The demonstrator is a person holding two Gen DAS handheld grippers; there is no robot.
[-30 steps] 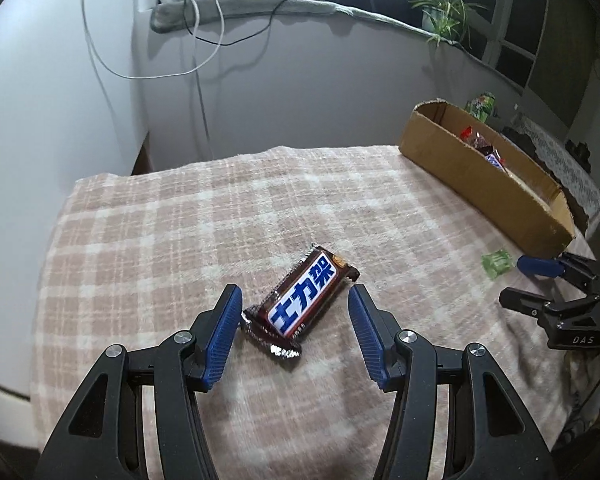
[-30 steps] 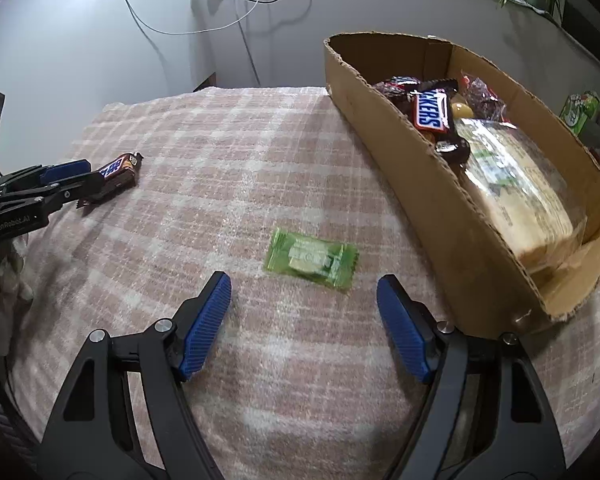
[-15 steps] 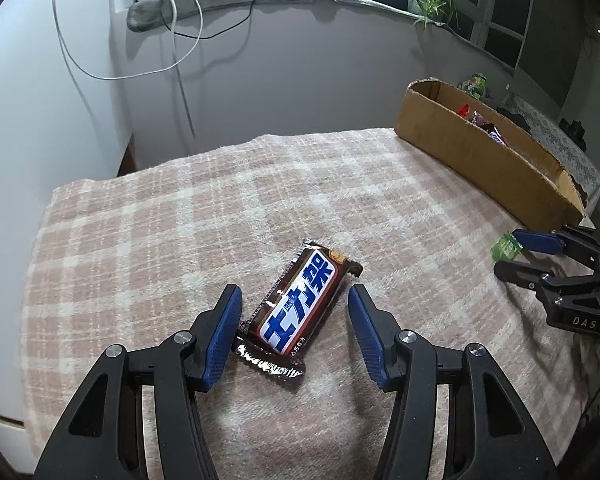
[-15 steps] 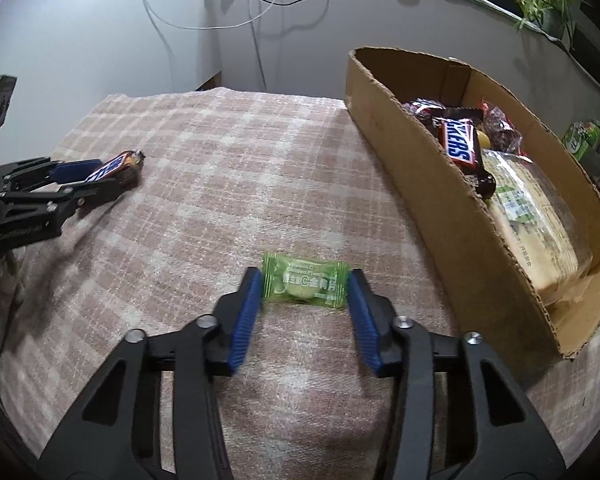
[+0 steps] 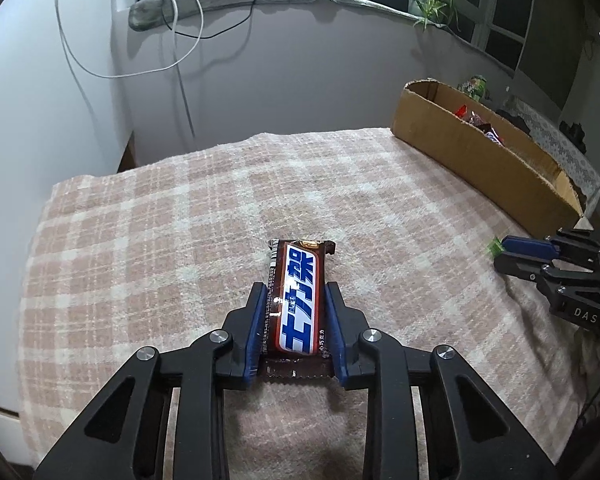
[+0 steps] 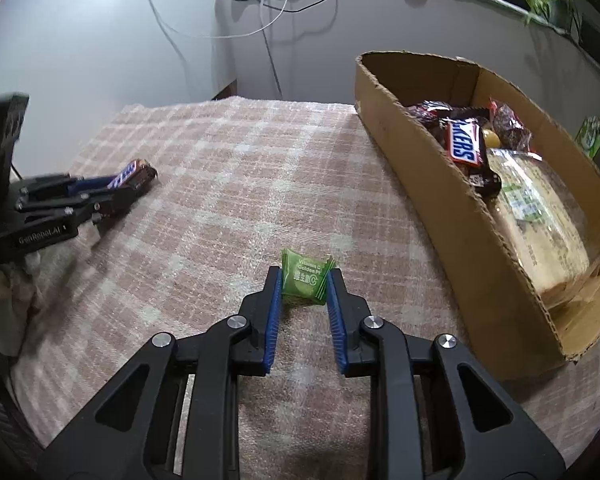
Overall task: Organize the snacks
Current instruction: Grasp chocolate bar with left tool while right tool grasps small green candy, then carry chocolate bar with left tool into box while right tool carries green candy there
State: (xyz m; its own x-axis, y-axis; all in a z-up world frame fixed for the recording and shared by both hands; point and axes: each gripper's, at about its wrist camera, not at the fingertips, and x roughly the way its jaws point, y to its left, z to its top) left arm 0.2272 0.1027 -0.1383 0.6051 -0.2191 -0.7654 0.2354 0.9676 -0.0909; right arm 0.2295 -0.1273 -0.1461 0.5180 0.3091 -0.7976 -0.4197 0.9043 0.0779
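Note:
My left gripper (image 5: 294, 300) is shut on a brown Snickers bar (image 5: 300, 300) with blue lettering, which lies lengthwise between the blue pads on the plaid cloth. My right gripper (image 6: 303, 282) is shut on a small green candy packet (image 6: 305, 280), pinched and crumpled between its pads. In the right wrist view the left gripper (image 6: 112, 192) with its bar (image 6: 134, 174) shows at the far left. In the left wrist view the right gripper (image 5: 512, 252) shows at the right edge with a sliver of the green packet (image 5: 494, 246).
A long cardboard box (image 6: 420, 152) stands on the right side of the table, holding a Snickers bar (image 6: 466, 144), a bagged bread loaf (image 6: 540, 216) and other wrapped snacks. A white wall with hanging cables lies behind. The pink plaid cloth (image 5: 160, 240) covers the table.
Both grippers have closed: the left on the Snickers bar, which turned lengthwise between the pads, the right on the green candy packet, which is now squeezed upright.

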